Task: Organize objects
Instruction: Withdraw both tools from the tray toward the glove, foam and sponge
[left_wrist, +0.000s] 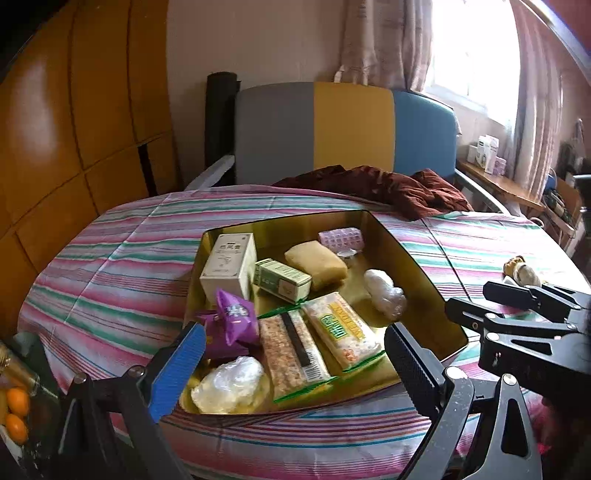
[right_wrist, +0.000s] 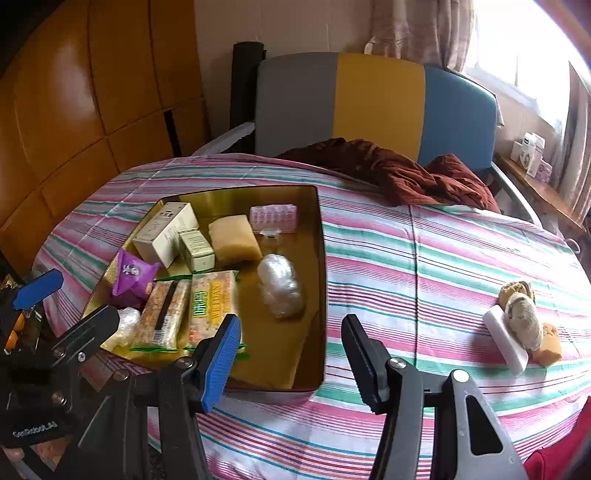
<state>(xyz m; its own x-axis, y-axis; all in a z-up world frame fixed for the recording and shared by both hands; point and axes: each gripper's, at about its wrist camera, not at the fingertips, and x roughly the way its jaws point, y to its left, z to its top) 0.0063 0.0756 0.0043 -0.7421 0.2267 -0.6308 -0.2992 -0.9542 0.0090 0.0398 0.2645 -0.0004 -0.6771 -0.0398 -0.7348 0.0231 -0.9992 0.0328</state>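
Note:
A gold tin box (left_wrist: 436, 291) (right_wrist: 322, 280) lies on the striped bedspread. It holds a cream carton (left_wrist: 229, 264), a green carton (left_wrist: 282, 278), a purple snack pack (left_wrist: 236, 317), two cereal bars (left_wrist: 343, 328), a yellow sponge (left_wrist: 316, 262), a pink roller (left_wrist: 340, 234) and plastic-wrapped lumps (right_wrist: 280, 286). My left gripper (left_wrist: 291, 365) is open and empty over the box's near end. My right gripper (right_wrist: 291, 362) is open and empty at the box's near right corner. A white bar with small stuffed things (right_wrist: 524, 325) lies on the bedspread at the right.
A dark red cloth (right_wrist: 399, 170) lies bunched at the far side of the bed, before a grey, yellow and blue headboard (right_wrist: 376, 103). Wooden wardrobe panels stand at left. Oranges (left_wrist: 16, 413) lie at the lower left. A shelf with boxes (left_wrist: 487, 155) runs under the window.

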